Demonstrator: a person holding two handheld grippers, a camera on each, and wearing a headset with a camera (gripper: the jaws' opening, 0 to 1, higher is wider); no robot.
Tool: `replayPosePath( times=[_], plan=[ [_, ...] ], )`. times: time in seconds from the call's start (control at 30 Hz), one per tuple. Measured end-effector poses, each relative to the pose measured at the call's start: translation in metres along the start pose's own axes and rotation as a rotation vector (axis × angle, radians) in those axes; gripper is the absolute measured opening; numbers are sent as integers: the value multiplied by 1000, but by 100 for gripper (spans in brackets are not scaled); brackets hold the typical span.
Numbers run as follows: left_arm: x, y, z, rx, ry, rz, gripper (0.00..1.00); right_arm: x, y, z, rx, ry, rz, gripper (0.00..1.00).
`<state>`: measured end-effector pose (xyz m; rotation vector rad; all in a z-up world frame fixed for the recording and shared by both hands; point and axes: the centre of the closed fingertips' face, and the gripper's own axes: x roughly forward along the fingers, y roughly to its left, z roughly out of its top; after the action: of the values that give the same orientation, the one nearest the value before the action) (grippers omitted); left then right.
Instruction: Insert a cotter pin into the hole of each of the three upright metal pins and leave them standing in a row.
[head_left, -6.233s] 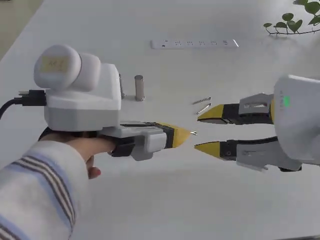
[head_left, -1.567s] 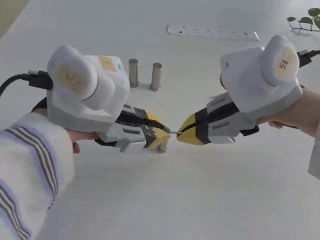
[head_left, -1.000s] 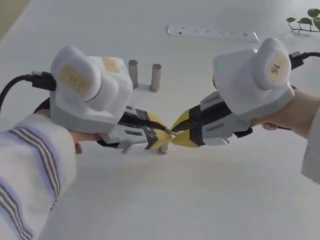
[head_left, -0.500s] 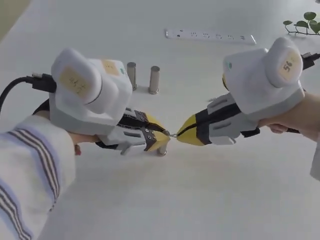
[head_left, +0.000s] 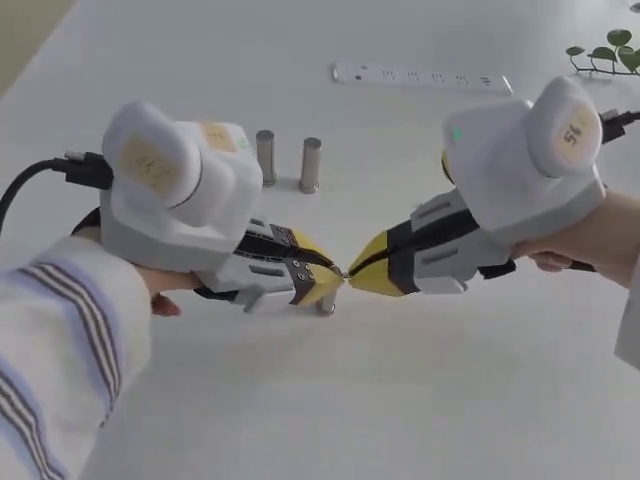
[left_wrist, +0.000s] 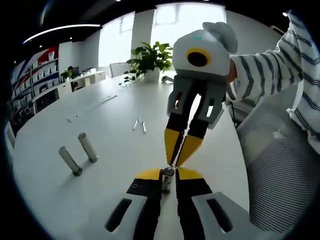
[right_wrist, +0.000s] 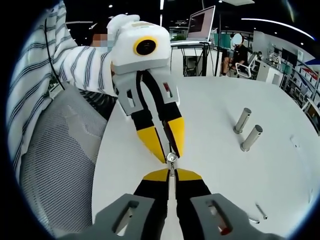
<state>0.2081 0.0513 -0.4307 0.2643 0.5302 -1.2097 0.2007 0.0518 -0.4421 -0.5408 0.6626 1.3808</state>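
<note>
Pin (left_wrist: 168, 179) was clamped in left gripper (head_left: 328, 279) jaws | cotter pin (right_wrist: 171, 169) was pinched in right gripper (head_left: 362, 274) jaws, at pin's top

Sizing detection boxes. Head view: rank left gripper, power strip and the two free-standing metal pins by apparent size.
1. left gripper: largest, though nearest the camera.
2. power strip.
3. left standing pin and right standing pin: alike, not ranked.

— Anything legible?
— A yellow sticker (head_left: 573, 131) on the right gripper (head_left: 356, 279) reads "56", as far as I can tell.
— The left gripper (head_left: 335, 284)?
— Its pale label (head_left: 148, 163) is too blurred.
</note>
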Motion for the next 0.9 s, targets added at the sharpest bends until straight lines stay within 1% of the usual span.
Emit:
replayPosePath(
  times=[0.07, 0.1, 0.13, 0.17, 0.2, 0.23, 0.27, 0.3, 0.33, 0.4, 0.43, 0.47, 0.53, 0.57, 0.6, 0.63, 0.7, 0.73, 0.77, 0.8, 0.87, 0.9],
  plan=[
    [-2, -1, 1, 2, -3, -2, 11, 0, 0, 0, 2, 1, -2, 0],
    [-3, -1, 0, 6, -3, 8, 14, 0, 0, 0, 4, -1, -4, 2],
    [-4, 1, -1, 19, -1, 23, 19, 0, 0, 0, 6, -3, -9, 3],
    [-5, 2, -1, 32, 1, 33, 25, 0, -1, 0, 6, -3, -14, 4],
    [-6, 0, -3, 34, 3, 35, 33, 1, -1, 0, 6, -2, -18, 6],
    [-6, 0, -3, 32, 1, 42, 45, 1, -2, 0, 8, -3, -21, 7],
    [-8, 1, -2, 36, -15, 65, 53, 1, -2, 0, 13, -8, -25, 8],
    [-9, 0, -1, 29, -23, 73, 59, 2, -2, 0, 16, -11, -25, 9],
    [-12, -1, -1, -1, -37, 77, 65, 3, -1, 0, 20, -15, -25, 10],
    [-14, -6, -2, -33, -55, 66, 67, 4, 0, 0, 24, -20, -26, 10],
    [-16, -10, -3, -57, -66, 52, 69, 6, 0, 0, 26, -23, -25, 11],
    [-17, -12, -5, -61, -65, 49, 70, 8, 1, 1, 28, -25, -25, 11],
    [-19, -13, -10, -72, -61, 66, 78, 12, 1, 0, 28, -27, -26, 12],
    [-21, -14, -13, -90, -62, 77, 82, 13, 1, 0, 26, -28, -27, 12],
    [-22, -15, -14, -109, -68, 79, 88, 14, 1, 1, 27, -30, -29, 13],
    [-24, -16, -17, -126, -70, 80, 91, 14, 1, 2, 30, -37, -31, 14],
    [-25, -20, -23, -143, -60, 77, 96, 16, 1, 3, 34, -43, -35, 14],
    [-26, -22, -29, -159, -44, 79, 98, 17, -1, 2, 38, -44, -41, 14],
    [-27, -23, -30, -162, -44, 81, 99, 18, -2, 1, 40, -44, -45, 14],
    [-28, -25, -33, -172, -44, 86, 99, 18, -3, 0, 52, -48, -46, 14],
    [-29, -26, -36, -200, -65, 104, 99, 18, -3, -1, 69, -59, -37, 13],
    [-29, -28, -36, -209, -71, 102, 99, 18, -2, -1, 68, -57, -31, 13]
  ],
)
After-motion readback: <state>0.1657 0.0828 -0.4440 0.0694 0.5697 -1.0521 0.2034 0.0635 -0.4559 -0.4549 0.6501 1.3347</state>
